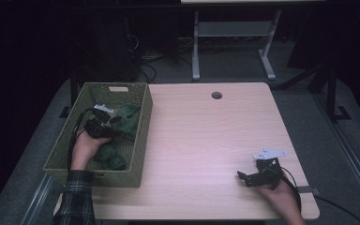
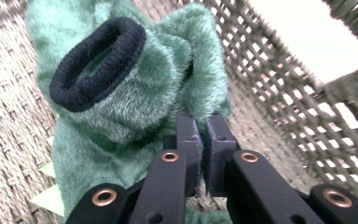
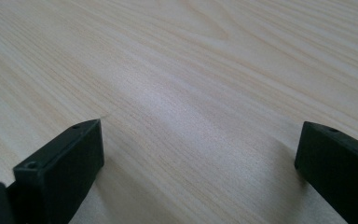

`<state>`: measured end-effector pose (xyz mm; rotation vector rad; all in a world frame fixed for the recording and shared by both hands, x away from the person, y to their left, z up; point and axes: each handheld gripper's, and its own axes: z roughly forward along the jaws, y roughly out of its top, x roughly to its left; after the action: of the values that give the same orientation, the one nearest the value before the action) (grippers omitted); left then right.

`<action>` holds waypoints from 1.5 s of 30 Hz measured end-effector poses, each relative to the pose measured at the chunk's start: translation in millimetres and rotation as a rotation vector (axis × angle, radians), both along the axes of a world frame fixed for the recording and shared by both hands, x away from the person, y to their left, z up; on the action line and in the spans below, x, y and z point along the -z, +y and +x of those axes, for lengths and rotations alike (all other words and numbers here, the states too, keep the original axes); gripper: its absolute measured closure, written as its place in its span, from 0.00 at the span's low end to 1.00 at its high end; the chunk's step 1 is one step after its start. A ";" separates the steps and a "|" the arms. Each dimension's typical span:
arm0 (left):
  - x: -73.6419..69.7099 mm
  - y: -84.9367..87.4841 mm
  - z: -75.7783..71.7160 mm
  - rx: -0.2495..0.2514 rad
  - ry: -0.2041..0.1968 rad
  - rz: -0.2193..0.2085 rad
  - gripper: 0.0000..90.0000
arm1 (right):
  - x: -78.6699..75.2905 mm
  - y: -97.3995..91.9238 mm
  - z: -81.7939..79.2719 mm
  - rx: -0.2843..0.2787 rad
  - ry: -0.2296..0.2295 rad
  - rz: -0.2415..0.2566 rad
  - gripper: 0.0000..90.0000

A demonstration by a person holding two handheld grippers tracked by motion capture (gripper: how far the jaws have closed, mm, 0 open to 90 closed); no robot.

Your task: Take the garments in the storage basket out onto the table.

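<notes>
Left gripper, inside the wicker basket at the tabletop's left edge, pinches a green plush toy. Right gripper rests released near the front right corner.

Left claw (in basket), green plush

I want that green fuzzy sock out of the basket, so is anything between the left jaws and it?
No. The left gripper is shut on the green sock inside the woven basket; only the basket wall separates it from the table.
</notes>
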<state>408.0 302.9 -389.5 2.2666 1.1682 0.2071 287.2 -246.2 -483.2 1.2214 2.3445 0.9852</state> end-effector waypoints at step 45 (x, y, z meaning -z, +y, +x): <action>-131.3 9.0 -26.6 -0.002 -0.185 -0.353 0.97 | 0.0 0.2 -0.2 0.003 0.003 0.002 0.01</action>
<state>381.4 311.9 -258.2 1.8958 1.0211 0.1898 287.0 -246.0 -483.2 1.2273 2.3438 0.9857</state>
